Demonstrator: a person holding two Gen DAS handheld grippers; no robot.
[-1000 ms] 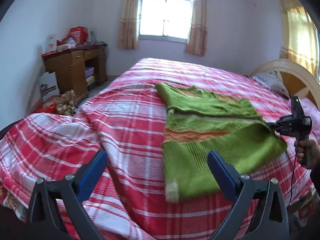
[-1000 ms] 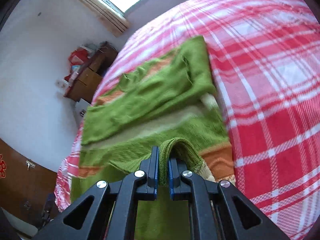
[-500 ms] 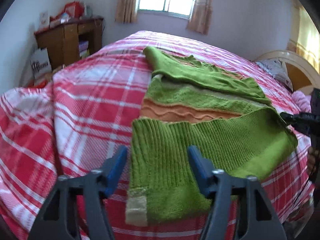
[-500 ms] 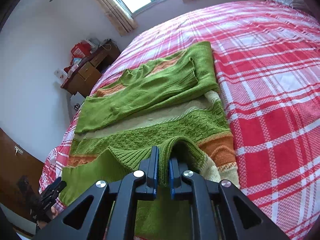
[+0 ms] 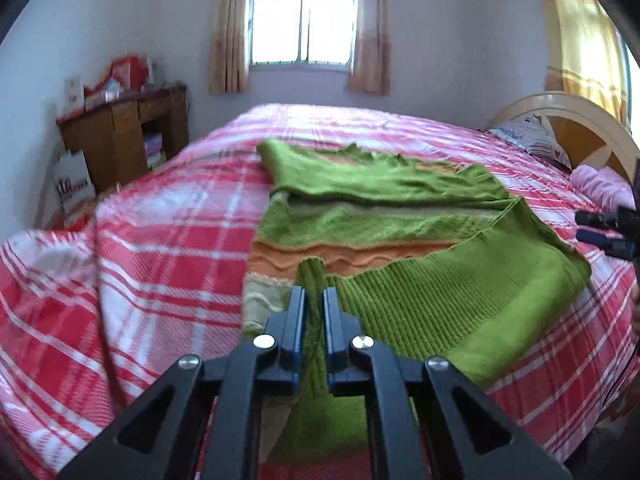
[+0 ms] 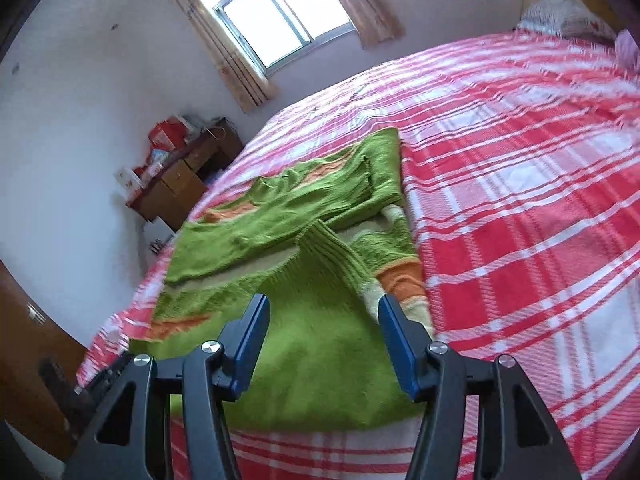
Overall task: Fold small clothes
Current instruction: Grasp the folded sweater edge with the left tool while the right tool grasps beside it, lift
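A green knit sweater (image 5: 384, 216) with orange and cream bands lies spread on the red plaid bed, its sleeves folded across the body. My left gripper (image 5: 313, 300) is shut on the sweater's near ribbed hem and lifts that edge. My right gripper (image 6: 322, 312) is open over the folded-over ribbed part of the sweater (image 6: 312, 320) and holds nothing. The right gripper also shows at the right edge of the left wrist view (image 5: 600, 228), just beyond the sweater's right corner.
The red plaid bedspread (image 5: 168, 256) covers the whole bed. A wooden desk (image 5: 124, 136) with red boxes stands by the left wall. A curved headboard (image 5: 576, 120) and pillows are at the far right. A window with curtains (image 5: 302, 24) is behind the bed.
My left gripper moved onto the sweater's near hem and shut on it. My right gripper let go of the hem fold and opened; the fold now lies on the sweater.
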